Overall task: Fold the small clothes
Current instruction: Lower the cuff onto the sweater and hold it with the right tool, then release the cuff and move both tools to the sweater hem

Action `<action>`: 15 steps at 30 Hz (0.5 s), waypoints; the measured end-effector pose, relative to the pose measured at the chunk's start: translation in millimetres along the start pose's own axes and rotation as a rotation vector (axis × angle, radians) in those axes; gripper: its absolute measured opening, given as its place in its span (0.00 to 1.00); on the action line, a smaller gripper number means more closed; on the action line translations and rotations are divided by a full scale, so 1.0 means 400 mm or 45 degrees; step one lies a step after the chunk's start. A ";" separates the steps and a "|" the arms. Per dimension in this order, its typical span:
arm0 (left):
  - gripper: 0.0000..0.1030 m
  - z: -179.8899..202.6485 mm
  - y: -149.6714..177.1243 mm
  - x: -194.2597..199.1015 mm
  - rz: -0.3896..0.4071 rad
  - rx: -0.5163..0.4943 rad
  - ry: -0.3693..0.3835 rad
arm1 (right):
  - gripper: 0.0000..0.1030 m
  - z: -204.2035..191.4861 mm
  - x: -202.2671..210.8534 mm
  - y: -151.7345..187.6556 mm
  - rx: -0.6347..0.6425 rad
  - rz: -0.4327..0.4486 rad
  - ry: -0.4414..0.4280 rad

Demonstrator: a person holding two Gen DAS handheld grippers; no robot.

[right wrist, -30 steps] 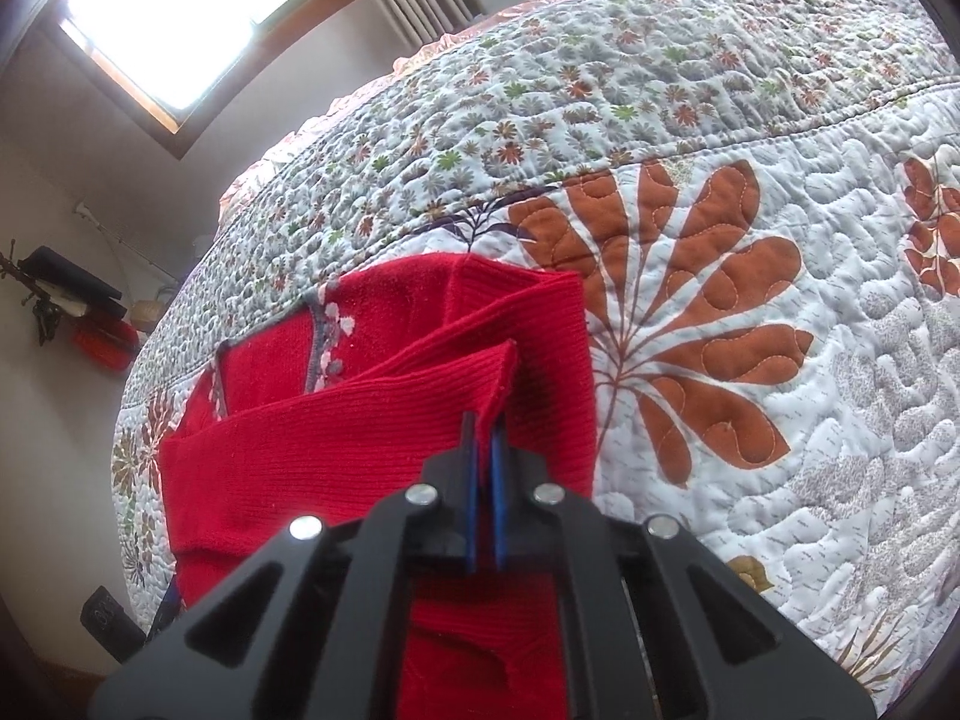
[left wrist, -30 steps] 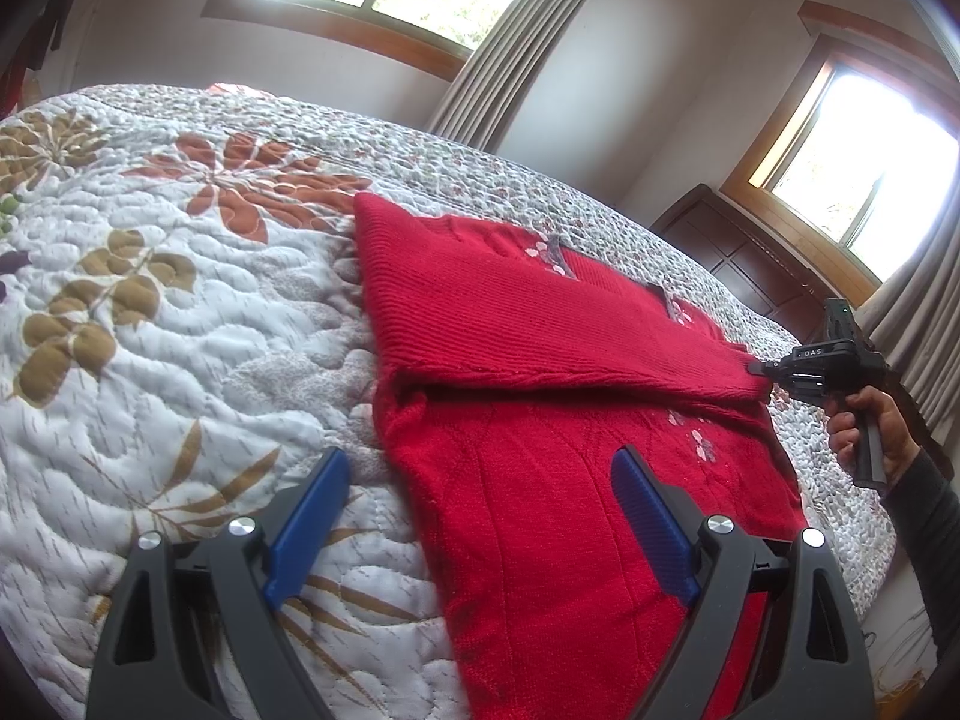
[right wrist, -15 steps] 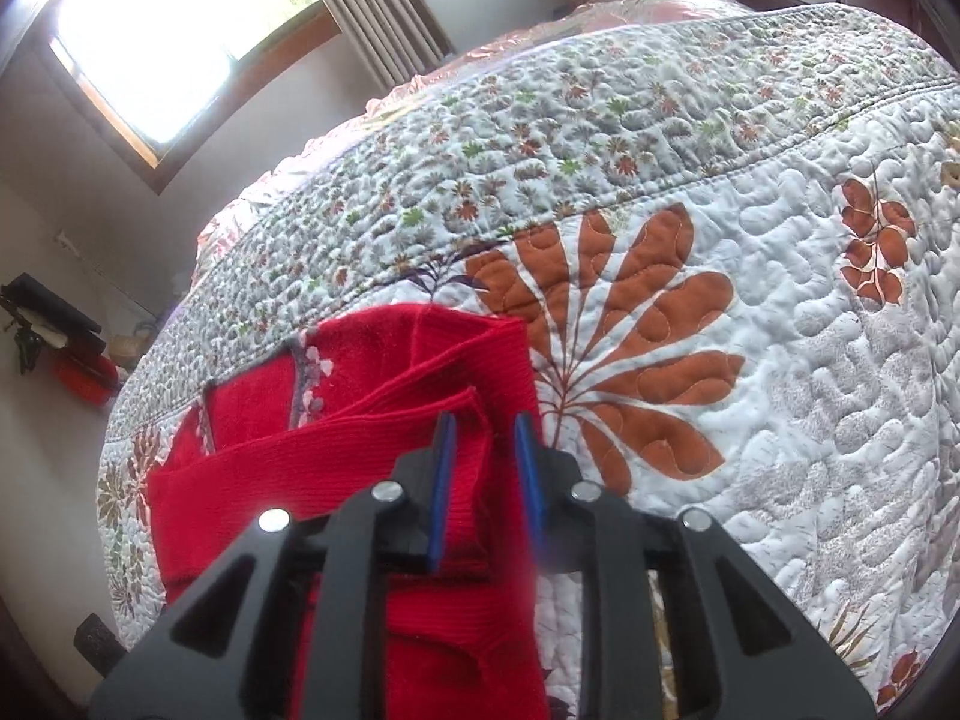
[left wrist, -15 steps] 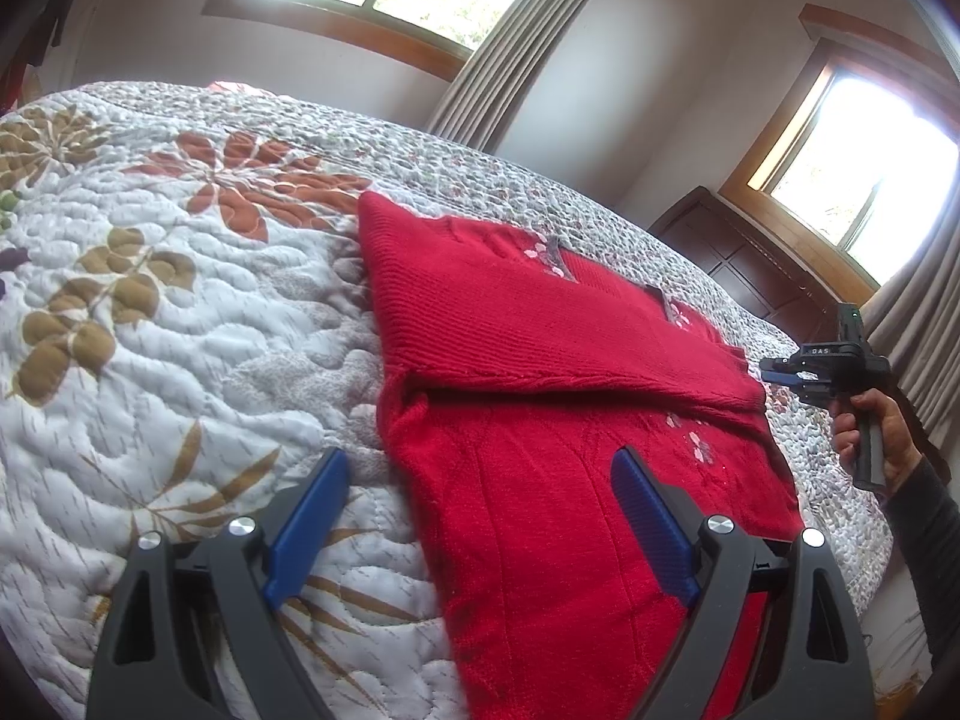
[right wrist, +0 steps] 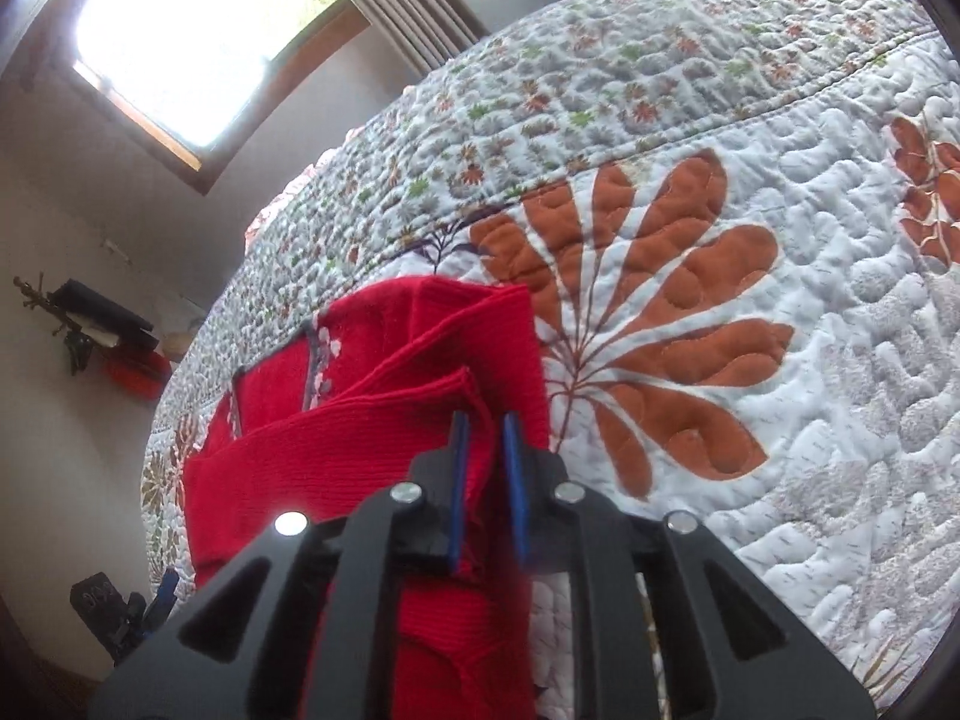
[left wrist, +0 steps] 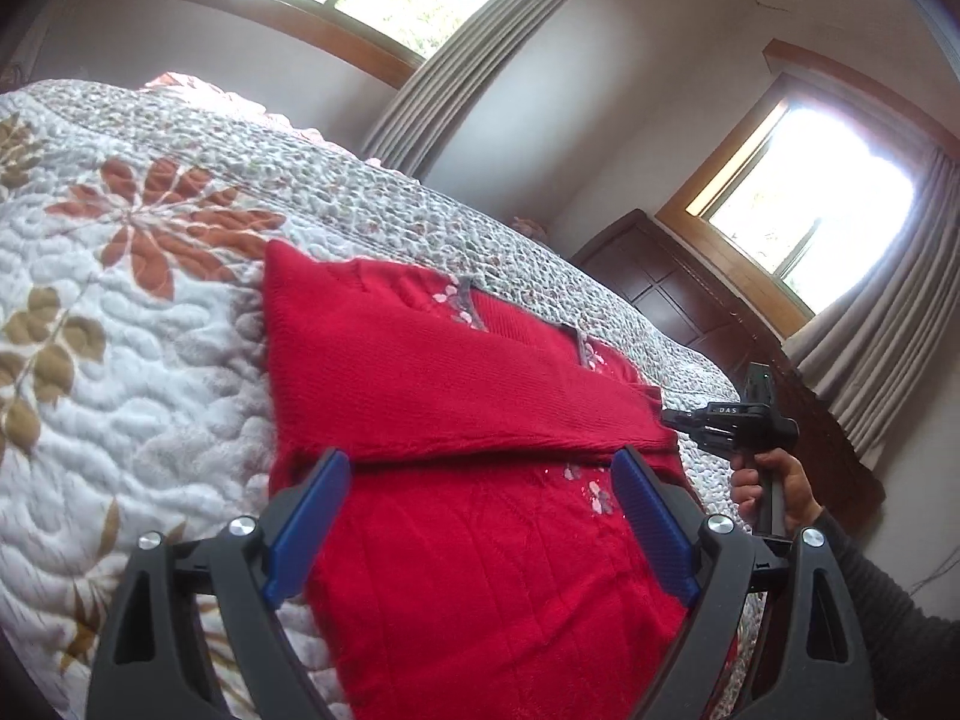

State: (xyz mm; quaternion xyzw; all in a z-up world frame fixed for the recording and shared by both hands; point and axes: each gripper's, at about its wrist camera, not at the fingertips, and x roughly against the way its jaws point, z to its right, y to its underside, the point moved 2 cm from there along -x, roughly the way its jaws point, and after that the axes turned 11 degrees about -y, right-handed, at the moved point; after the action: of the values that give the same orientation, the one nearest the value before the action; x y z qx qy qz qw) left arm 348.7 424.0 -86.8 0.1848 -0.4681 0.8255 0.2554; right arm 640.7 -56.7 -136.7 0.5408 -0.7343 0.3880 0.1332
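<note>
Red sweater (left wrist: 480, 516) lay near the quilt's (left wrist: 120, 396) edge, one sleeve (left wrist: 456, 396) folded across — remaining folds pending. Left gripper (left wrist: 480, 534) gaped empty; right gripper (right wrist: 487, 480) parted, sleeve cuff released.

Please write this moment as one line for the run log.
task: fold small clothes | red sweater: sleeve folded across, on quilt | left gripper: open, above sweater | right gripper: open at sleeve edge

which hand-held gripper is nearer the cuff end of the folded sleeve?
Right. The right hand-held gripper is open with the sleeve cuff just past its fingertips. The left hand-held gripper hovers open over the red sweater body, away from that cuff.
</note>
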 end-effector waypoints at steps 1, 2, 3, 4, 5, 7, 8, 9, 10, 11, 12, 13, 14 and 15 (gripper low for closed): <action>0.87 0.007 -0.026 -0.004 0.010 -0.012 0.008 | 0.14 -0.004 0.016 0.001 0.004 0.014 -0.040; 0.87 0.011 -0.055 -0.012 0.015 -0.021 0.020 | 0.14 -0.011 0.029 0.006 0.018 0.030 -0.066; 0.87 0.011 -0.081 -0.027 0.004 -0.023 0.024 | 0.14 -0.018 0.036 0.012 0.031 0.038 -0.099; 0.87 0.011 -0.103 -0.046 -0.019 -0.016 0.027 | 0.14 -0.024 0.035 0.021 0.039 0.028 -0.136; 0.87 0.010 -0.122 -0.069 -0.049 -0.017 0.032 | 0.14 -0.027 0.027 0.031 0.043 0.012 -0.159; 0.87 0.002 -0.141 -0.124 -0.123 -0.027 -0.010 | 0.14 -0.022 -0.003 0.055 0.038 -0.038 -0.185; 0.87 -0.006 -0.140 -0.151 -0.164 -0.024 -0.042 | 0.15 -0.011 -0.018 0.066 0.028 -0.060 -0.180; 0.87 -0.019 -0.138 -0.179 -0.215 -0.007 -0.067 | 0.13 0.003 -0.029 0.074 0.015 -0.073 -0.174; 0.87 -0.033 -0.131 -0.202 -0.265 0.009 -0.087 | 0.12 0.017 -0.033 0.082 0.002 -0.083 -0.170; 0.87 -0.047 -0.124 -0.223 -0.307 0.025 -0.110 | 0.09 0.031 -0.030 0.088 -0.014 -0.082 -0.174; 0.86 -0.056 -0.117 -0.233 -0.326 0.033 -0.124 | 0.09 0.044 -0.016 0.090 -0.030 -0.065 -0.175; 0.86 -0.061 -0.114 -0.234 -0.327 0.025 -0.121 | 0.12 0.056 0.005 0.092 -0.058 -0.040 -0.172; 0.86 -0.064 -0.113 -0.223 -0.320 0.028 -0.132 | 0.18 0.065 0.031 0.097 -0.080 -0.025 -0.187; 0.86 -0.068 -0.112 -0.203 -0.311 0.049 -0.142 | 0.20 0.069 0.061 0.105 -0.087 -0.012 -0.202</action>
State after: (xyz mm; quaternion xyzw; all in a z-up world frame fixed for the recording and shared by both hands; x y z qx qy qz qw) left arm 438.7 446.8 -114.0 0.2908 -0.4398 0.7855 0.3239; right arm 599.9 -88.4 -158.1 0.5685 -0.7528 0.3181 0.0946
